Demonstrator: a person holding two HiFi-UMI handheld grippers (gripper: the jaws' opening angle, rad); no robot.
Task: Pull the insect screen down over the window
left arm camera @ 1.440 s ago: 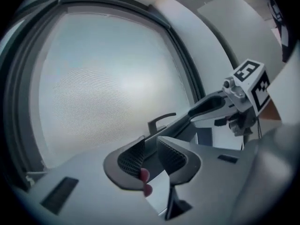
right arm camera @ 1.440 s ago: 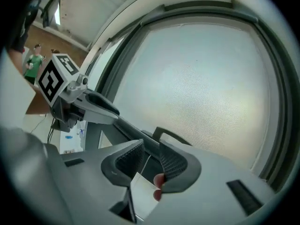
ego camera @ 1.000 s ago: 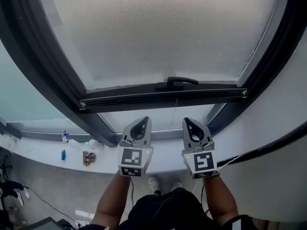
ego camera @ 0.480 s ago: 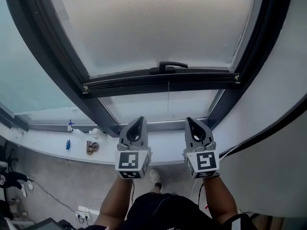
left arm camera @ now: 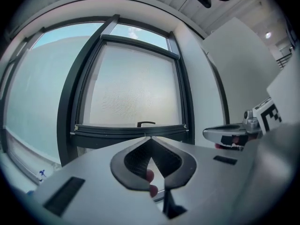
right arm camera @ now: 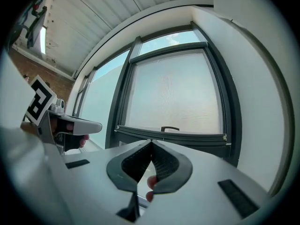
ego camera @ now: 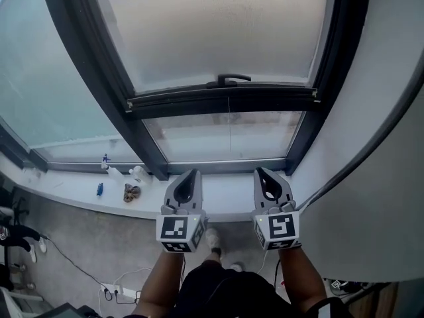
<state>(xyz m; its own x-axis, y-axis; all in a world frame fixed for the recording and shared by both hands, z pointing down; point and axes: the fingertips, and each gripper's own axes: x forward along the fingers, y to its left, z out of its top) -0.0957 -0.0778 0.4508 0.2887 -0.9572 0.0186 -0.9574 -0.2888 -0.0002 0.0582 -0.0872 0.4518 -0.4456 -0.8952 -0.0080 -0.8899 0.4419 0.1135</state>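
Observation:
The pale mesh insect screen [ego camera: 218, 25] covers the upper window pane. Its dark bottom bar [ego camera: 218, 99] carries a black handle [ego camera: 228, 79], and a thin cord [ego camera: 229, 131] hangs below it. Clear glass shows under the bar. My left gripper [ego camera: 193, 173] and right gripper [ego camera: 261, 171] sit side by side below the sill line, well short of the bar. Both are shut and empty. The left gripper view has its closed jaws [left arm camera: 150, 138] pointing at the handle [left arm camera: 146, 123]. In the right gripper view the closed jaws [right arm camera: 151, 142] sit under the handle [right arm camera: 170, 128].
A white sill [ego camera: 79, 191] at the left holds a small blue bottle [ego camera: 105, 159] and a few odds and ends. A white wall [ego camera: 371, 144] flanks the window's right side. A power strip and cables [ego camera: 109, 289] lie on the floor below, near the person's shoe [ego camera: 212, 238].
The screen's bar and handle now sit higher and farther from both grippers. The grippers have sunk slightly in the head view, still shut and side by side.

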